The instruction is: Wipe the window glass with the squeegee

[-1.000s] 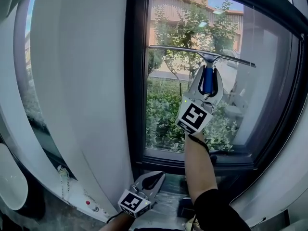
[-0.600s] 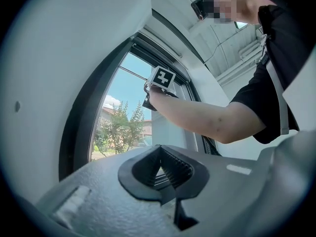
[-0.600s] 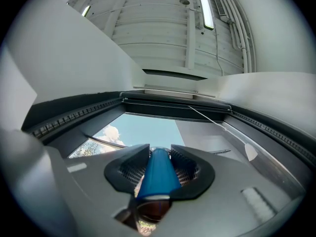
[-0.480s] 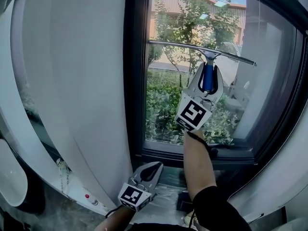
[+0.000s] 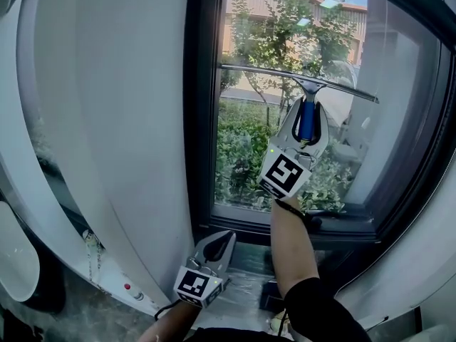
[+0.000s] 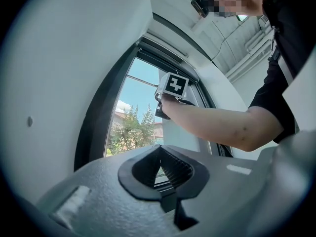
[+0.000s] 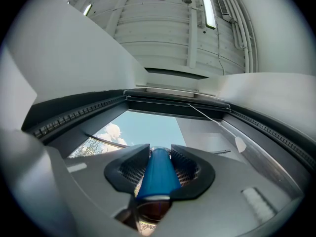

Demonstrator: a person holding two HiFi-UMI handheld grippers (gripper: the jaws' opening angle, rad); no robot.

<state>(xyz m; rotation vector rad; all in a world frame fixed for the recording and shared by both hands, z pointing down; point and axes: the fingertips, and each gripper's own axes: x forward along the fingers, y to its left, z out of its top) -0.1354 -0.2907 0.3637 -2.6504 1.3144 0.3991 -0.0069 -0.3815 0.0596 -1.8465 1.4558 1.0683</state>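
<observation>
Reaching up with your right arm, you hold the right tool (image 5: 309,110) in front of the window glass (image 5: 246,155). Your forearm (image 5: 291,237) rises almost straight from the lower edge of the head view. The wrist is tipped so that the tool's marker cube (image 5: 286,174) faces back toward you.

The right tool's jaws are closed on the blue handle (image 5: 307,120) of the squeegee (image 5: 285,75). In the right gripper view that handle (image 7: 157,174) fills the gap between the ribbed pads, one jaw pressing each side of it at the right tool (image 7: 158,164).

The squeegee's long blade runs across the upper half of the pane. Its left end is close to the dark window frame (image 5: 201,120), and its right end sits a little lower than the left. The blade looks laid on the glass, though you cannot tell for certain that it touches.

Your left hand hangs low, below the sill. There the left tool (image 5: 226,237) points up and to the right, beside the foot of the white wall (image 5: 114,120). In the left gripper view the left tool (image 6: 160,166) has its jaw tips brought together with nothing gripped, only the small hollow between the pads showing. Your right forearm (image 6: 217,127) crosses above it.
</observation>
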